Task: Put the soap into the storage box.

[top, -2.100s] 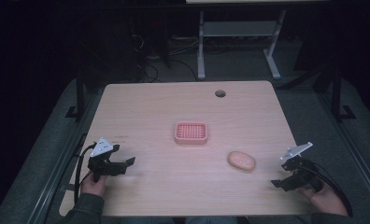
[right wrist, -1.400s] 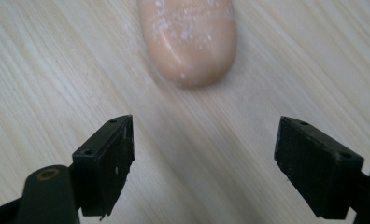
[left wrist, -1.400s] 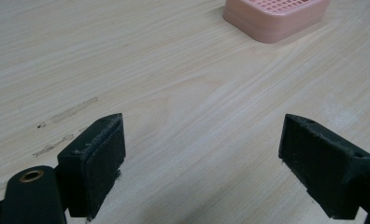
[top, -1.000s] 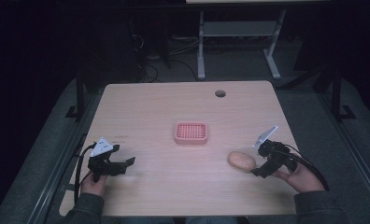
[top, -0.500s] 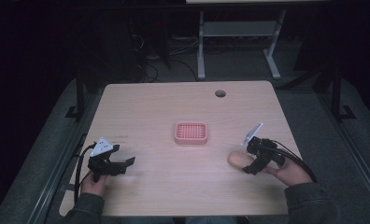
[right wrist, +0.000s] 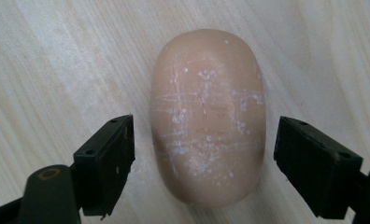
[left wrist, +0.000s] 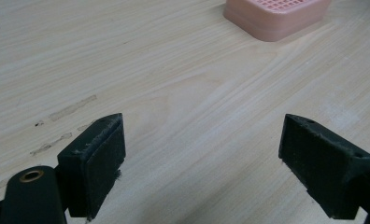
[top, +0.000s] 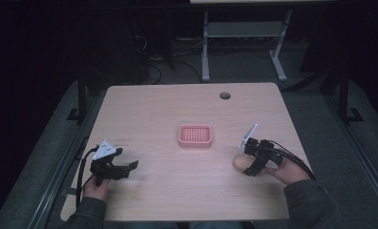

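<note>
On the pale wooden table (top: pixel 153 109), the work sits toward the person's right. A pink slotted soap dish (top: pixel 195 135) rests near the middle, well apart from the left gripper (top: pixel 125 167), which hovers over bare wood with its jaws wide apart and nothing between them. The right gripper (top: pixel 250 168) is down at the peach-coloured soap bar (right wrist: pixel 206 116), which lies flat on the table to the right of the dish. Its jaws straddle the bar's width, apart, with a gap on each side and no contact yet.

To do this grasp well, I judge the jaws should close evenly across the bar's middle, low enough to catch its full sides, and squeeze gently, since a smooth rounded bar can squirt out. No brand, label or writing can be read on anything; the bar carries only white scuffs.
</note>
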